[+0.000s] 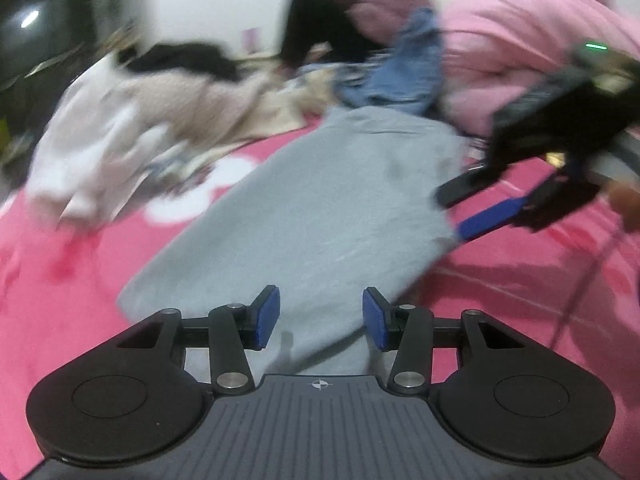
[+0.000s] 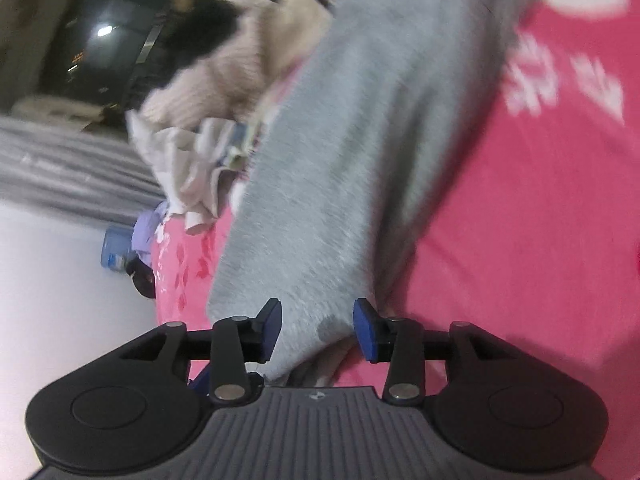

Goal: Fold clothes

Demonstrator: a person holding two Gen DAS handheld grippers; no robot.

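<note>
The left gripper (image 1: 321, 317) holds its blue pads apart with nothing pinched, a grey garment (image 1: 320, 208) lying flat below them on the pink bedspread (image 1: 80, 280). The right gripper (image 2: 317, 330) also stands with jaws parted, the garment's near end (image 2: 360, 160) between the pads but clamped by neither (a fold bunches just under them). Beyond lie a heap of pale clothes (image 1: 120, 136), blue denim (image 1: 404, 76) and a pink quilt (image 1: 520, 40).
</note>
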